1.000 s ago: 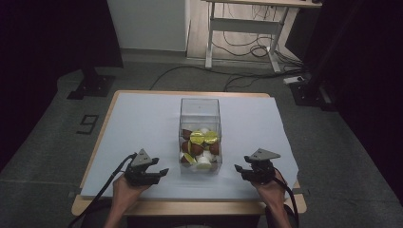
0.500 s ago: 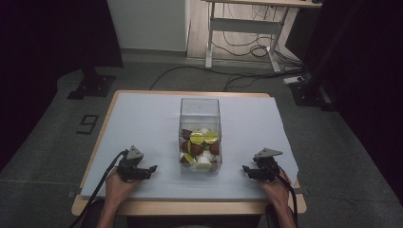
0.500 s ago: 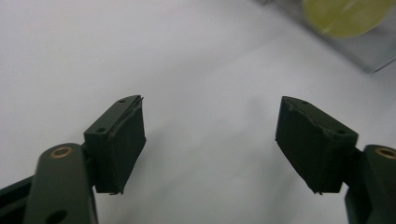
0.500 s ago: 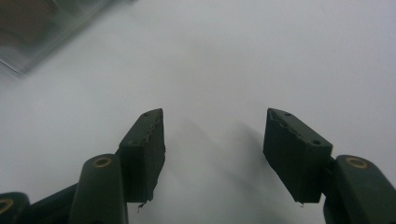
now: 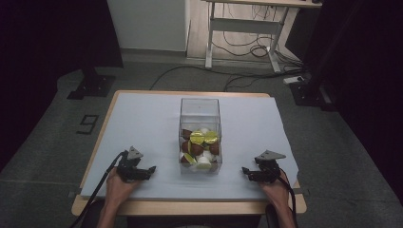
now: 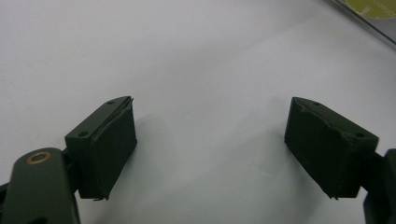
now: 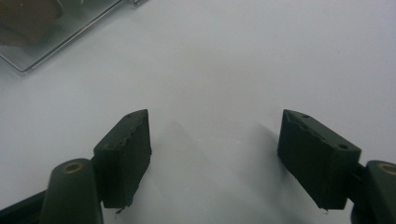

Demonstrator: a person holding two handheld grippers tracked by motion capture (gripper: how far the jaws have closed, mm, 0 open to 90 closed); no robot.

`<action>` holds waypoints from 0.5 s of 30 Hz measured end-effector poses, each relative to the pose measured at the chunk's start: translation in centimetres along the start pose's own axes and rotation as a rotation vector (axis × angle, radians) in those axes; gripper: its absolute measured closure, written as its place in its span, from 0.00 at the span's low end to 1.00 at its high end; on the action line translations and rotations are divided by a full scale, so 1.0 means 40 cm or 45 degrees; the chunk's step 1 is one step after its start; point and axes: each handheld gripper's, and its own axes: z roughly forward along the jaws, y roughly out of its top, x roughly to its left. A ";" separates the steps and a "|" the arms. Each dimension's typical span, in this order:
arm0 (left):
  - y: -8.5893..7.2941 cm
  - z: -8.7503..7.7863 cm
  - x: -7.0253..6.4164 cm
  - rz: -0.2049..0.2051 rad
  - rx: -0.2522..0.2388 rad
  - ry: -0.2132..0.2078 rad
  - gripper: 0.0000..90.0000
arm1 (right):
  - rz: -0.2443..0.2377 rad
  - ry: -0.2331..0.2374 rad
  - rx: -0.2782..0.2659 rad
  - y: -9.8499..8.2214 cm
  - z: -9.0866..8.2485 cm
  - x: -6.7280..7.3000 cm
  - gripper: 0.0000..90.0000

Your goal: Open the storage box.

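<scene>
A clear plastic box (image 5: 200, 110) stands upright in the middle of the white mat (image 5: 142, 123). Its lower half holds several small capsules (image 5: 199, 145), brown, white and with yellow-green lids. My left gripper (image 5: 148, 172) rests low over the mat to the left of the box, jaws turned toward it. In the left gripper view the left gripper (image 6: 210, 140) is open over bare mat. My right gripper (image 5: 247, 174) sits to the right of the box, and the right gripper (image 7: 215, 149) is open too. Both pairs of jaws have just been opening, with nothing between them.
The wooden table (image 5: 190, 208) edge runs just behind my hands. A corner of the box (image 6: 373, 21) shows at the top right of the left gripper view, and the box (image 7: 56, 32) shows again at the top left of the right gripper view. Cables and desk legs (image 5: 247, 47) lie on the floor beyond.
Both hands have sunk toward the mat near the front edge and drifted a little outward from the box. Both pairs of jaws stand wider than before.
</scene>
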 end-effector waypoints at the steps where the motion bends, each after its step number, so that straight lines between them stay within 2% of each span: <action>1: 0.000 0.000 0.000 0.000 0.001 0.000 0.17 | -0.004 -0.001 -0.001 0.000 0.000 0.001 0.27; 2: 0.000 0.000 0.000 0.000 0.001 0.002 0.17 | -0.004 -0.001 -0.001 0.000 0.000 0.001 0.27; 3: 0.000 0.001 -0.001 -0.002 0.002 0.008 0.16 | 0.005 -0.021 0.007 0.000 0.002 0.002 0.20; 4: -0.001 0.001 -0.001 -0.002 0.002 0.010 0.16 | 0.024 -0.028 0.013 0.001 0.004 0.000 0.20; 15: -0.001 0.001 -0.001 -0.001 0.000 0.010 0.16 | 0.024 -0.029 0.014 0.001 0.004 0.001 0.19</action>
